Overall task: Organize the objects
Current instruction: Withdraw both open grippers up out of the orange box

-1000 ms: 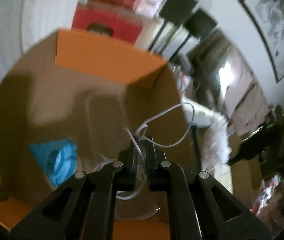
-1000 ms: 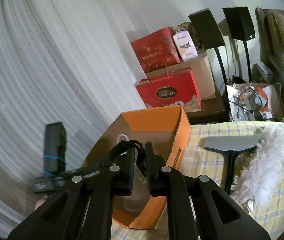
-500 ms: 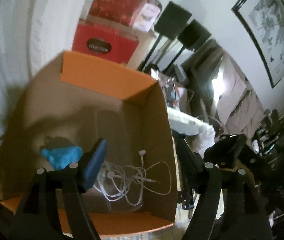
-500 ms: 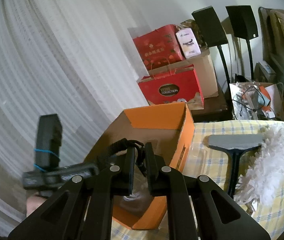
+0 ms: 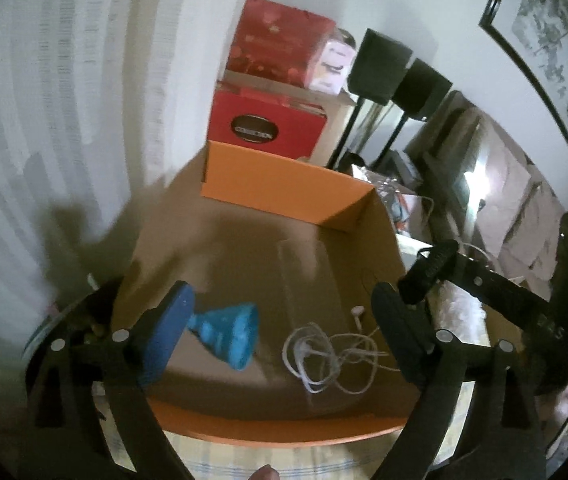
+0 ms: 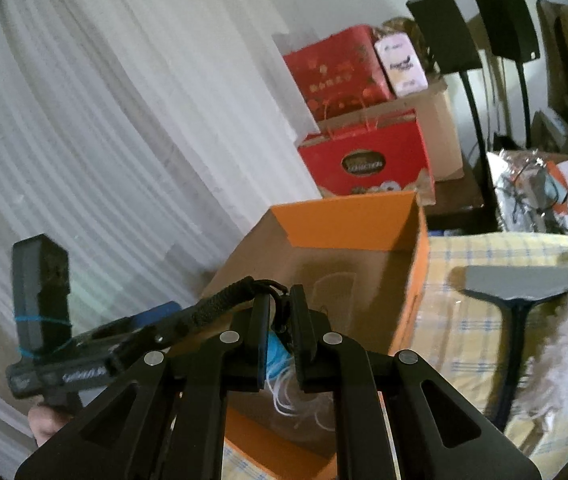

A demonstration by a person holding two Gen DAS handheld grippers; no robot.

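Earphones (image 5: 334, 354) lie loose in the orange box (image 5: 284, 184).
Left gripper (image 5: 279, 332) has just spread wide, empty; right gripper (image 6: 279, 322) clenches a black strap (image 6: 223, 306).

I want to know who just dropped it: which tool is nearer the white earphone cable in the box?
Left. The left tool hangs open right above the white earphone cable in the orange box. The right tool, shut on a black strap, sits back at the box's near edge.

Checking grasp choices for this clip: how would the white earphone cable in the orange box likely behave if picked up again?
The earphone cable lies in loose tangled loops, so it is probably floppy and would dangle. It looks thin, likely very light. Loops might snag on the blue object nearby.
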